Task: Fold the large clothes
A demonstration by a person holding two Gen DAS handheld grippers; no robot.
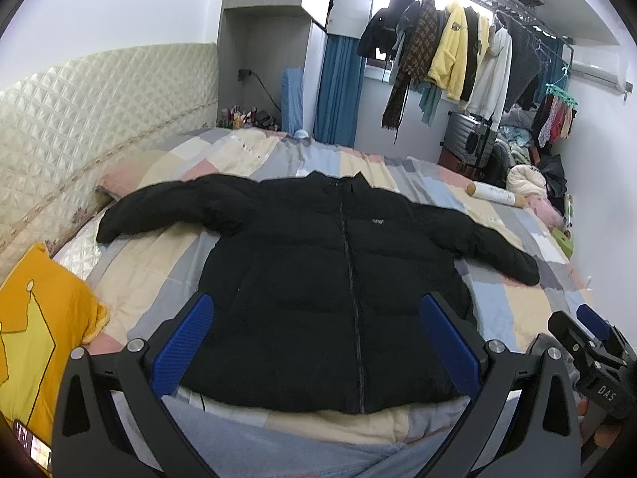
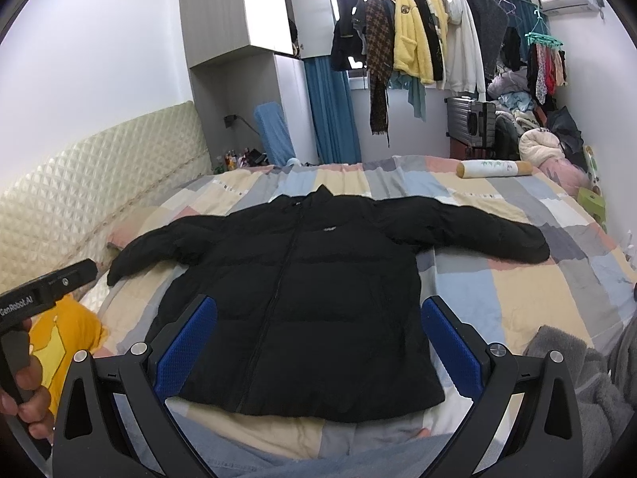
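Note:
A black puffer jacket point(image 1: 318, 279) lies flat, front up and zipped, on the bed with both sleeves spread out sideways; it also shows in the right wrist view point(image 2: 310, 294). My left gripper point(image 1: 318, 318) is open and empty, held above the jacket's hem. My right gripper point(image 2: 318, 318) is open and empty too, also above the hem. The right gripper shows at the right edge of the left wrist view point(image 1: 589, 334). The left gripper's body appears at the left edge of the right wrist view point(image 2: 43, 290), held by a hand.
The bed has a patchwork quilt point(image 2: 517, 279) and a padded headboard point(image 1: 79, 119) on the left. A yellow pillow point(image 1: 40, 318) lies at near left. A bolster point(image 2: 493, 169) and piled clothes point(image 2: 541, 143) sit far right. Clothes hang on a rack point(image 2: 418, 32).

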